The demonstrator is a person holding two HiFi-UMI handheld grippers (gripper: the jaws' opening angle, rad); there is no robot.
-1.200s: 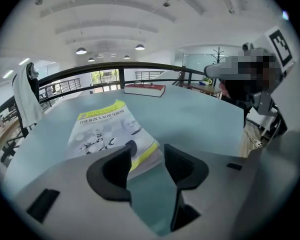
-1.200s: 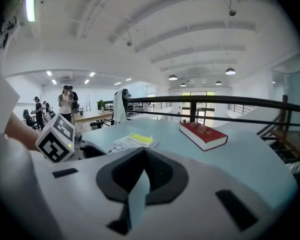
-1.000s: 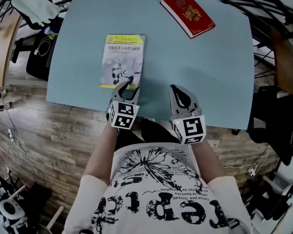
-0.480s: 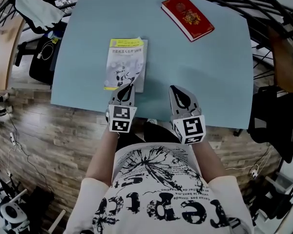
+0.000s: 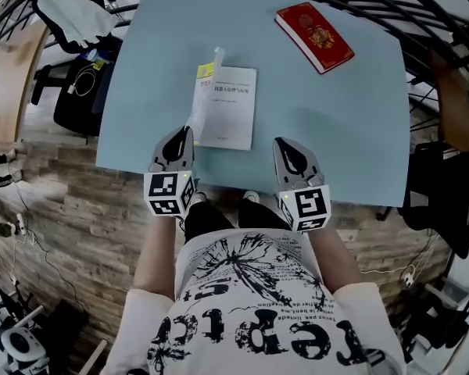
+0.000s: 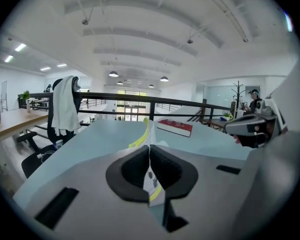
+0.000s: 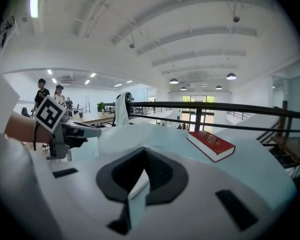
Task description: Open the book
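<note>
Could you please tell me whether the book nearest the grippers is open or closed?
Partly open: the left gripper is shut on its yellow-edged cover, which stands lifted on edge, baring a white page.

Pale blue table (image 5: 344, 131), white paperback (image 5: 230, 108) near its front edge, red book (image 5: 314, 37) toward the far right corner.

Book (image 5: 233, 100) flat, yellow-edged cover (image 5: 204, 80) raised upright (white page (image 5: 236, 123) exposed).
</note>
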